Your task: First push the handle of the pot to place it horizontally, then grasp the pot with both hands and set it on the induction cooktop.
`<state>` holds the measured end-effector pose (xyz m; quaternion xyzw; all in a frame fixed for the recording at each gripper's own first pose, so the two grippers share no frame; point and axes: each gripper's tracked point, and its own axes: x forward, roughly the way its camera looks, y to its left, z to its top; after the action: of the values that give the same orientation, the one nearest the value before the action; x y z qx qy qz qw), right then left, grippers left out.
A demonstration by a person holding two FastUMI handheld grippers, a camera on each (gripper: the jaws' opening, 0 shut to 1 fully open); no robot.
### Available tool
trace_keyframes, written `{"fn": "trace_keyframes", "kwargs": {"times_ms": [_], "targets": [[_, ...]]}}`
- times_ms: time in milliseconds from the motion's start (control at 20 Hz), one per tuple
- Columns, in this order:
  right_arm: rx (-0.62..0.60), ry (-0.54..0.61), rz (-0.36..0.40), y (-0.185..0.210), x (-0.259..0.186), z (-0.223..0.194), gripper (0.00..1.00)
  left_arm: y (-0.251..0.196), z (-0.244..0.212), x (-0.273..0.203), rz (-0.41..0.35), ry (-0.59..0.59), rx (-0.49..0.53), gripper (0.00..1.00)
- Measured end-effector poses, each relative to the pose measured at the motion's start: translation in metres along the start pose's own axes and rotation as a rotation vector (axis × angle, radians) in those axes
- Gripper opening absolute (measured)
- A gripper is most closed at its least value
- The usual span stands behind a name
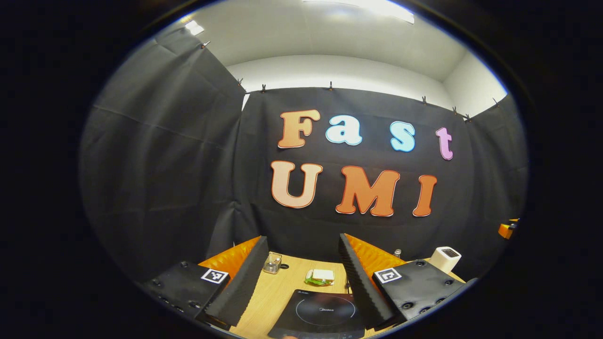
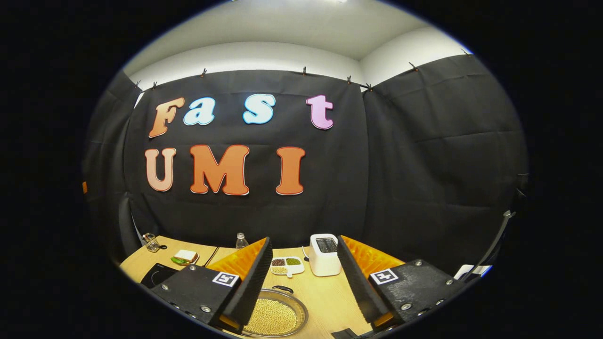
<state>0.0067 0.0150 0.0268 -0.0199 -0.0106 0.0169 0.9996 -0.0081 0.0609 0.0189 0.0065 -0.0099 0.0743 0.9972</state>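
While both grippers hover above the desk (image 2: 330, 301), jaws stand apart and hold nothing. Right gripper (image 2: 304, 282): pot (image 2: 275, 314) just below and ahead, between the jaws toward the 7 o'clock side, partly hidden behind the left finger; filled with pale beans. Short dark handle (image 2: 282, 288) at the pot's far rim, about 12 o'clock from its centre, pointing away from the camera rather than lying crosswise; judged not yet horizontal. Left gripper (image 1: 301, 273): cooktop (image 1: 320, 313) straight ahead between the jaws at 6 o'clock, bare. Same cooktop (image 2: 158, 275) at 9 o'clock of the pot in the right gripper view, near but apart. Nearer to the handle: right gripper, by judgement the one to push it sideways. Beyond: toaster (image 2: 324, 254) at 12 o'clock, divided dish (image 2: 286, 266) beside it, sandwich (image 1: 321, 277) and glass (image 1: 272, 262) past the cooktop.
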Motion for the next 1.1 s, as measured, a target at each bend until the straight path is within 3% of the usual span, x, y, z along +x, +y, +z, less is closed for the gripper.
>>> {"fn": "trace_keyframes", "kwargs": {"times_ms": [200, 300, 550, 750, 850, 1100], "targets": [[0.007, 0.015, 0.032, 0.012, -0.001, -0.006, 0.74, -0.001, -0.002, 0.0, -0.003, 0.005, 0.006, 0.98], [0.001, 0.04, 0.053, 0.022, 0.0, -0.016, 0.63, -0.002, -0.002, 0.001, -0.008, 0.006, 0.009, 0.98], [-0.094, 0.142, 0.117, 0.043, -0.002, -0.053, 0.23, -0.004, -0.002, 0.001, -0.022, 0.006, 0.008, 0.97], [-0.08, 0.268, 0.185, 0.062, -0.016, -0.097, 0.04, -0.004, -0.004, 0.001, -0.017, 0.022, 0.012, 0.98], [-0.07, 0.329, 0.213, 0.068, -0.021, -0.121, 0.0, -0.003, -0.006, 0.001, -0.011, 0.029, 0.018, 0.98], [-0.061, 0.495, 0.245, 0.07, -0.037, -0.18, 0.0, 0.0, -0.014, 0.004, 0.003, 0.047, 0.036, 0.98]]}}
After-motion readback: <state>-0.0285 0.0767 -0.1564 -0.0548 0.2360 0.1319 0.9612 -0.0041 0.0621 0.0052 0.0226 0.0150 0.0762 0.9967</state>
